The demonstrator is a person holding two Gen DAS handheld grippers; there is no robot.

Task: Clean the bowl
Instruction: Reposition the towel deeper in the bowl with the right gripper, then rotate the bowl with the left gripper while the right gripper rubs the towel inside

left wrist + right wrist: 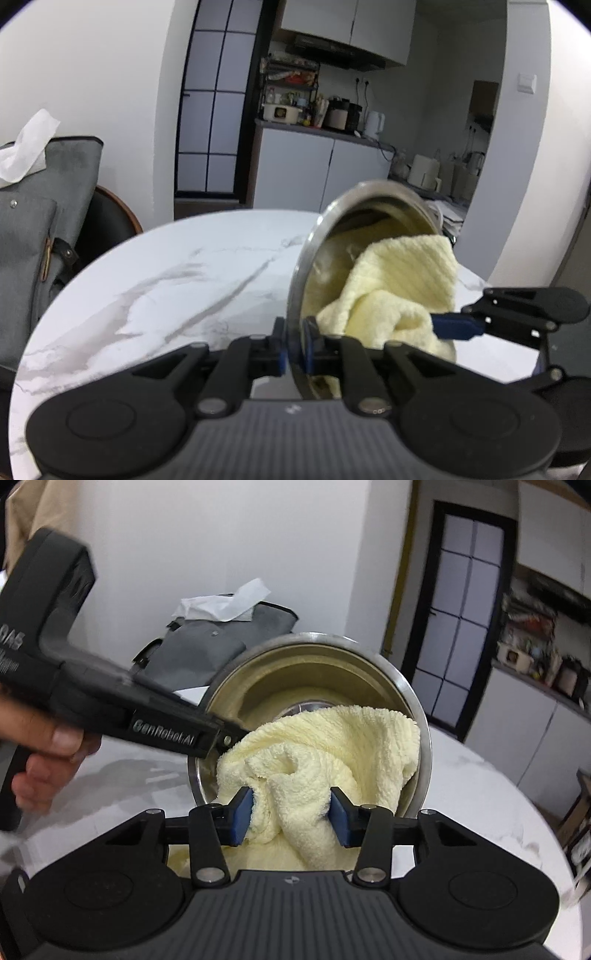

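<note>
A grey bag (pixel 44 206) with white tissue (pixel 26 147) sticking out of its top stands past the left edge of the white marbled worktop (pixel 166 280). Over the worktop's middle the left gripper (pixel 293 350) has its jaws narrowed onto the near rim of the steel bowl (pixel 314 266), which is tipped on its side with its mouth turned to the right. To the right, the right gripper (pixel 291 814) has its jaws pressed on a bunched fold of the pale yellow cloth (pixel 321 753), which spills out of the bowl's mouth toward that gripper.
</note>
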